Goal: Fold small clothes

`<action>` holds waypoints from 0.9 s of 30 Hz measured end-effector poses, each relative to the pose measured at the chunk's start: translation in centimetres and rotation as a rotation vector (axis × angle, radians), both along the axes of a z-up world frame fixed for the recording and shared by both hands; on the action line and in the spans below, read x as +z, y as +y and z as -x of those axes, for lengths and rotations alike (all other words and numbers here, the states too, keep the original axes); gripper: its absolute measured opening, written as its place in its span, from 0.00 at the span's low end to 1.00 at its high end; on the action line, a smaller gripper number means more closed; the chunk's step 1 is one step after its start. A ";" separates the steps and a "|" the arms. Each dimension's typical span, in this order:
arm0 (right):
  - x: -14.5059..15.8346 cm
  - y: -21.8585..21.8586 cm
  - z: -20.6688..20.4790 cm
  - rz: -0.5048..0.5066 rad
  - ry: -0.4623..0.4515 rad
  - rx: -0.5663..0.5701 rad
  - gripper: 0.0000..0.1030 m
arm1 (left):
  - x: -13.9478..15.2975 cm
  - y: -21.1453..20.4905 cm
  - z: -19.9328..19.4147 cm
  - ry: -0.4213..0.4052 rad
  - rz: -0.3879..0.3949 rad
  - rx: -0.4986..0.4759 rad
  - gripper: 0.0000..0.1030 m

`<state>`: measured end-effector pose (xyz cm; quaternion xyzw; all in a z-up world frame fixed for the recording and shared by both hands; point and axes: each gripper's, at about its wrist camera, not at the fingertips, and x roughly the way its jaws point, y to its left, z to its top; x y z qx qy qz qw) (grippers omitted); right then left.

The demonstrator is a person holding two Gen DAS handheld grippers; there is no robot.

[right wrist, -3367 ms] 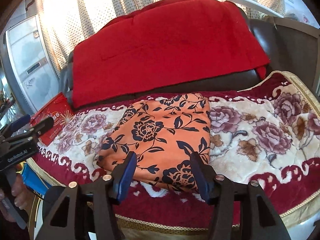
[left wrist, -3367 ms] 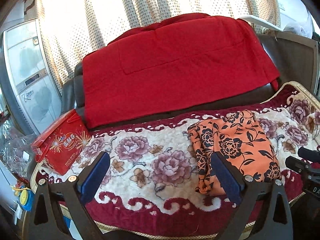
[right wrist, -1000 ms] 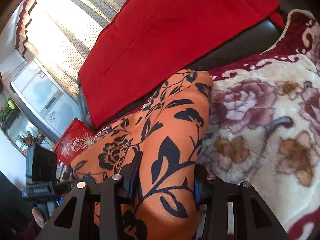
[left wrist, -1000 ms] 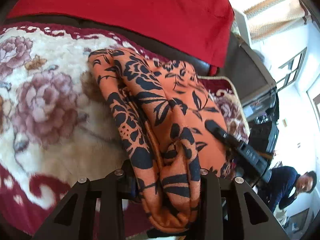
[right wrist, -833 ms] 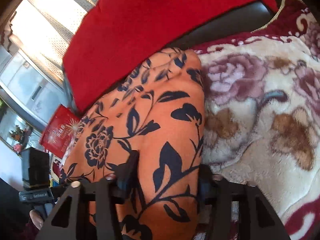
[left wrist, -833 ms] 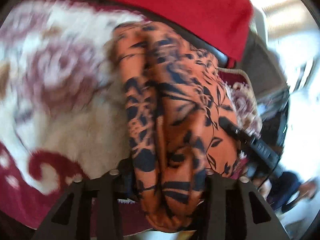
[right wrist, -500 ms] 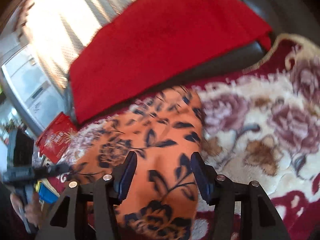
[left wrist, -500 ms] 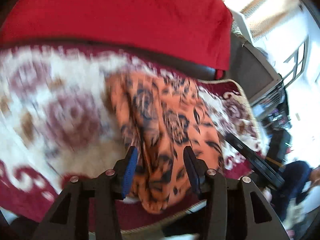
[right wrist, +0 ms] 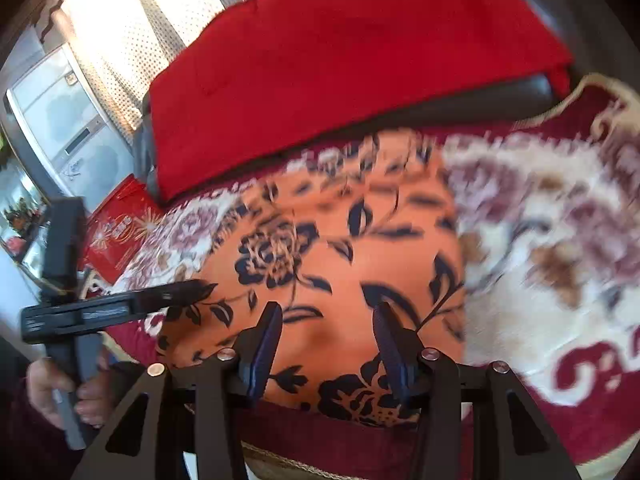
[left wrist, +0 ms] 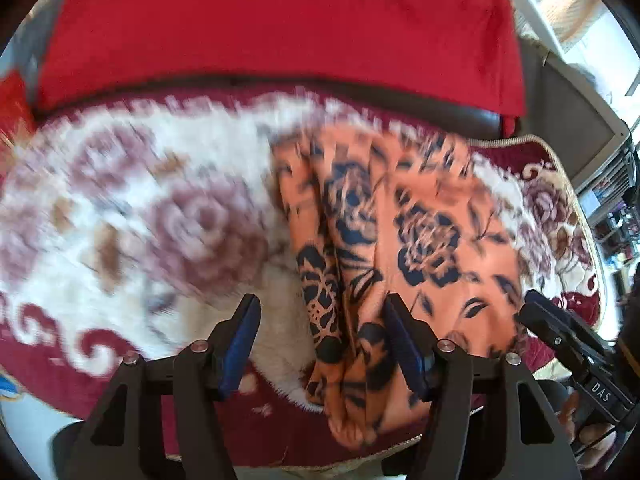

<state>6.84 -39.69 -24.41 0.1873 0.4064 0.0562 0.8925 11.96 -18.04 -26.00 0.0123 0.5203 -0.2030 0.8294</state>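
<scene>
1. Orange cloth with a black flower print fills the lower middle of both views: the folded garment (left wrist: 420, 248) lies on the plush floral blanket (left wrist: 180, 220), its near end hanging a little over the blanket's maroon border.
2. My left gripper (left wrist: 324, 336) stands apart and empty, hovering over the garment's bunched near left edge; that edge shows between the fingers, but neither pad looks to be touching it.
3. My right gripper (right wrist: 326, 344) is likewise spread, holding nothing, above the garment's near edge at lower centre.
4. Handling, as I judge it: thin, light, limp fabric, probably a bit slick, in several layers. It will sag and slide, not hold shape.
5. I would pinch the thick rolled hem at the near left, all layers at once, and the near right corner with the other tool, to keep the stack from splaying.
6. Further back, a red blanket (right wrist: 340, 60) drapes the dark sofa back.
7. Upper left in the right view: a red gift box (right wrist: 120, 228), dotted curtains (right wrist: 160, 12), a white appliance (right wrist: 60, 120).
</scene>
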 end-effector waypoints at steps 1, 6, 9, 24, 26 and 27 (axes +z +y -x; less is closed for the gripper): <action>0.9 0.2 0.3 0.026 -0.012 -0.010 0.51 | 1.5 0.1 0.7 -0.049 -0.030 0.015 0.67; 6.8 1.8 3.5 0.122 -0.096 -0.055 0.60 | 9.2 1.5 4.9 -0.328 -0.175 0.110 0.86; 9.4 2.8 5.0 0.170 -0.132 -0.076 0.65 | 12.8 2.0 7.3 -0.484 -0.220 0.154 0.94; 13.3 6.9 7.4 0.286 -0.156 -0.083 0.66 | 19.4 5.6 12.3 -0.587 -0.134 0.225 0.99; 13.0 7.1 7.2 0.284 -0.148 -0.076 0.66 | 19.6 5.7 12.3 -0.601 -0.134 0.223 0.99; 12.8 7.1 7.1 0.284 -0.139 -0.077 0.66 | 19.7 5.7 12.4 -0.612 -0.143 0.222 0.99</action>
